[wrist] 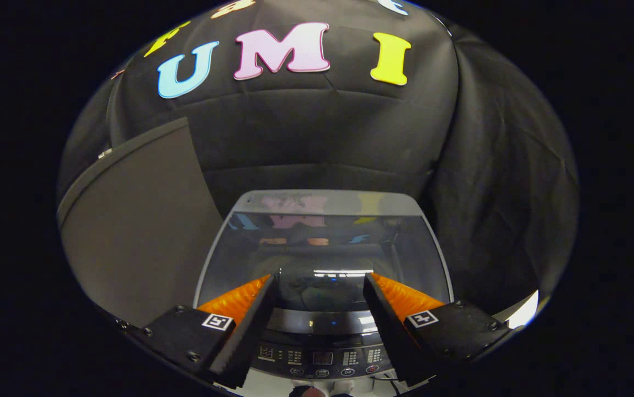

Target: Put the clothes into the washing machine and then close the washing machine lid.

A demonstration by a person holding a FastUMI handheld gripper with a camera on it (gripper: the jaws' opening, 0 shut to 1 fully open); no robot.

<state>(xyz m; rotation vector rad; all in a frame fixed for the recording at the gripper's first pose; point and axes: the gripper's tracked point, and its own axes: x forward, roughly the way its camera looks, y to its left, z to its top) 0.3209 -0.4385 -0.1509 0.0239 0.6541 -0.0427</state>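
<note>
1. Gripper view: the washing machine (322, 309) is seen from above its front, and its glass lid (325, 253) is judged to lie flat and closed over the tub
2. The gripper (321, 284) is held above the lid's front edge with its fingers (250, 325) spread wide and nothing between them
3. No clothes are made out on or beside the washing machine; whether they lie under the lid cannot be told, because the glass is covered with reflections
4. If the clothes are not yet inside, a task wrongly counted as done is the main risk, caused by trusting the closed lid alone
5. If the lid is not fully seated, a press from the spread fingers could slip on the smooth glass
6. The control panel (319, 358), at the washing machine's front below the fingers, could be pressed by accident if the gripper is lowered carelessly
7. A dark panel (134, 231) beside the washing machine could be struck on a sideways swing
</note>
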